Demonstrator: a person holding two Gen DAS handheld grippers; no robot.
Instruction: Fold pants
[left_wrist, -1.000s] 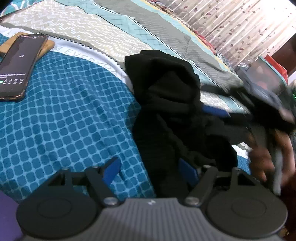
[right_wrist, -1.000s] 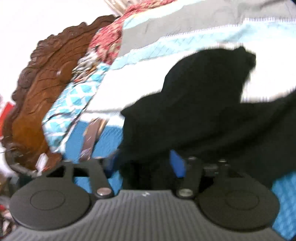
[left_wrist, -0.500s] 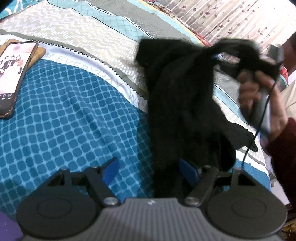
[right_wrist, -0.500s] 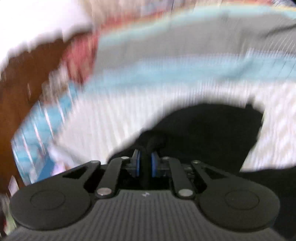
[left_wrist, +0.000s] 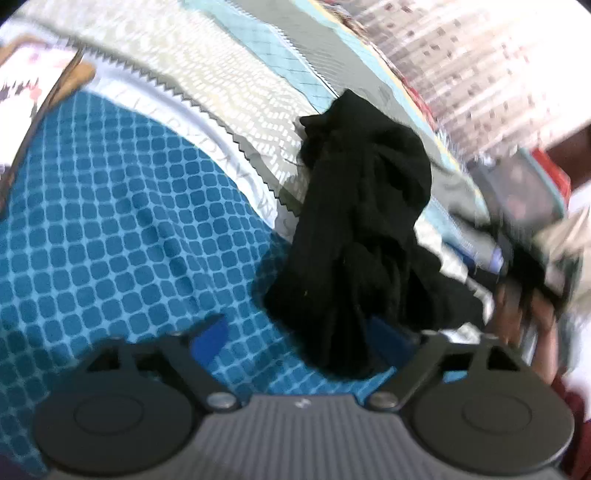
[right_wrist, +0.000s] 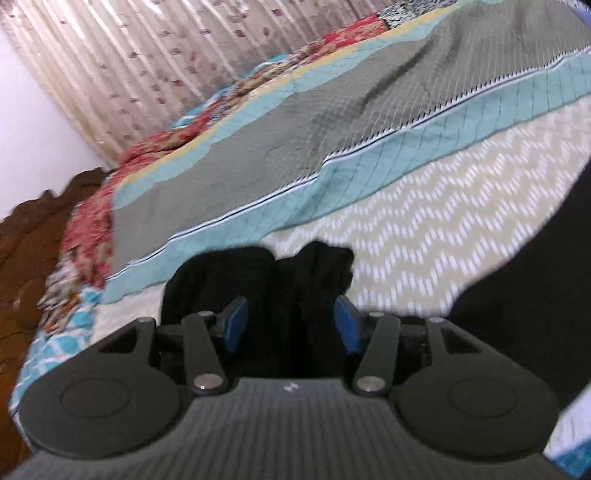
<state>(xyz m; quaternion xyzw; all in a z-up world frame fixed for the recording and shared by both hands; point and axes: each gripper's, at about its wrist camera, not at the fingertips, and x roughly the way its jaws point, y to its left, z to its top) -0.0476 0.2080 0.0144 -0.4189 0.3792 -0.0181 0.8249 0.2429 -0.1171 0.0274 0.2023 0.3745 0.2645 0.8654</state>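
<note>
The black pants (left_wrist: 362, 229) lie bunched in a long heap on the patterned bedspread (left_wrist: 118, 229). My left gripper (left_wrist: 295, 336) is open just in front of the heap's near end, with the cloth reaching in beside its right blue pad. My right gripper (right_wrist: 291, 325) is open, and a fold of the black pants (right_wrist: 295, 280) lies between its blue pads (right_wrist: 236, 325). In the left wrist view the right gripper (left_wrist: 532, 266) is a blur at the right end of the pants, held by a hand.
A phone on a brown case (left_wrist: 33, 85) lies at the far left of the bed. A carved wooden headboard (right_wrist: 26, 236) and a floral pillow (right_wrist: 88, 221) are at the left in the right wrist view. Curtains (right_wrist: 140, 62) hang behind the bed.
The right gripper was shut on the pants and lifted them half a second ago; now its jaws are open and the pants have dropped back onto the bed. The left gripper stayed open.
</note>
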